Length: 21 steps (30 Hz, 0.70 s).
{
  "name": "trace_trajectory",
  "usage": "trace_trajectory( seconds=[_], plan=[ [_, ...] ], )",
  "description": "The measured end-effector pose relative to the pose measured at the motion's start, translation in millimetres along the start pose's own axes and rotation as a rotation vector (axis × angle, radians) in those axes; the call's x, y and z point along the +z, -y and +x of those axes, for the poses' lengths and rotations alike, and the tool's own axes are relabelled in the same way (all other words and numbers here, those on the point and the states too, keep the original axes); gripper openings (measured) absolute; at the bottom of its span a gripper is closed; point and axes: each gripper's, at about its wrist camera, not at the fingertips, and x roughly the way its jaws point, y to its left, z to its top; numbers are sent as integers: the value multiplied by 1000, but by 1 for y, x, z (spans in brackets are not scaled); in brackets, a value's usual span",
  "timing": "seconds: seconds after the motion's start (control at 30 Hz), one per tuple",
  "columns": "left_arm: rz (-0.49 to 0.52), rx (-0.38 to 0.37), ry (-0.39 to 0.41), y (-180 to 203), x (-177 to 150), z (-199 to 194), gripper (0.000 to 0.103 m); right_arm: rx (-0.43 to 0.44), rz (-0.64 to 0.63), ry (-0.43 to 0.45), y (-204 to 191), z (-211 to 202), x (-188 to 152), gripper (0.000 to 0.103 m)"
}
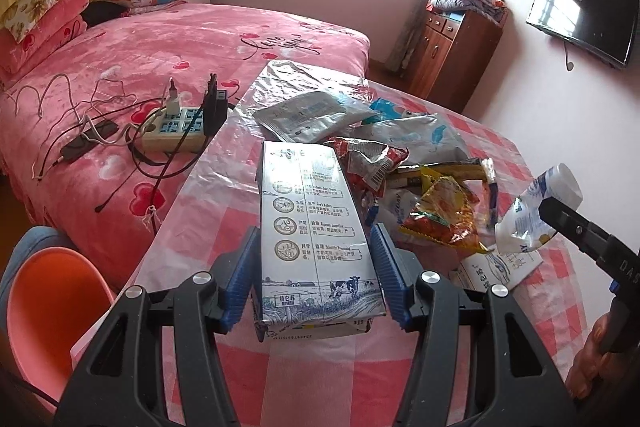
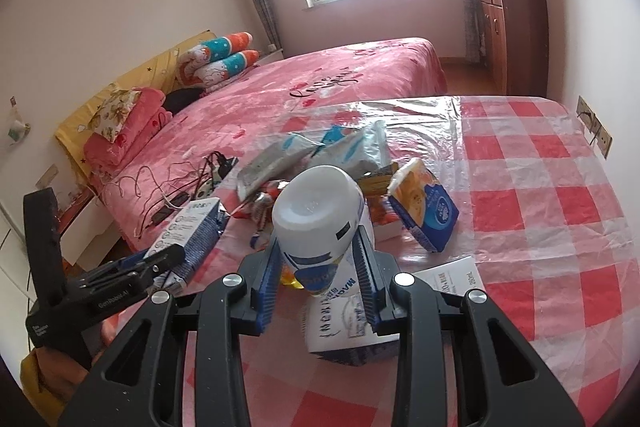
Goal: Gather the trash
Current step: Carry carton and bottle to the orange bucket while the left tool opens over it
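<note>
My left gripper (image 1: 316, 231) is shut on a white and blue milk carton (image 1: 308, 187), its blue pads pressing both long sides; the carton is lifted off the table. In the right wrist view the same gripper (image 2: 160, 255) and carton (image 2: 192, 227) show at the left. My right gripper (image 2: 319, 237) is shut on a white plastic bottle (image 2: 316, 203) with a blue label, squeezed between the pads above the table. A pile of trash lies ahead: a yellow-red wrapper (image 1: 440, 211), a silver pouch (image 1: 312, 115), a blue carton (image 2: 424, 211) and a flattened white carton (image 2: 348, 323).
The table (image 2: 540, 207) has a red-and-white checked cloth under clear plastic. A pink bed (image 1: 160, 47) lies beside it with a power strip (image 1: 176, 127) and cables at its edge. An orange chair (image 1: 52, 307) stands at the lower left. A wooden cabinet (image 1: 456, 43) and wall TV (image 1: 584, 11) are farther off.
</note>
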Motion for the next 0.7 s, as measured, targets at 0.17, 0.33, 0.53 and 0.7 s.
trace_trajectory(
  seconds=[0.17,0.33,0.53,0.7],
  plan=[
    [-16,-1,21,-10,-4,-16,57,55,-6,-7,-19,-3,2,36],
    [-43,26,66,-32,-9,-47,57,178,-20,-49,-55,7,4,36],
    [-103,130,111,-82,-22,-86,57,410,-58,-151,-128,34,-2,36],
    [-162,274,95,-140,-45,-102,57,572,-101,-248,-196,61,-9,36]
  ],
)
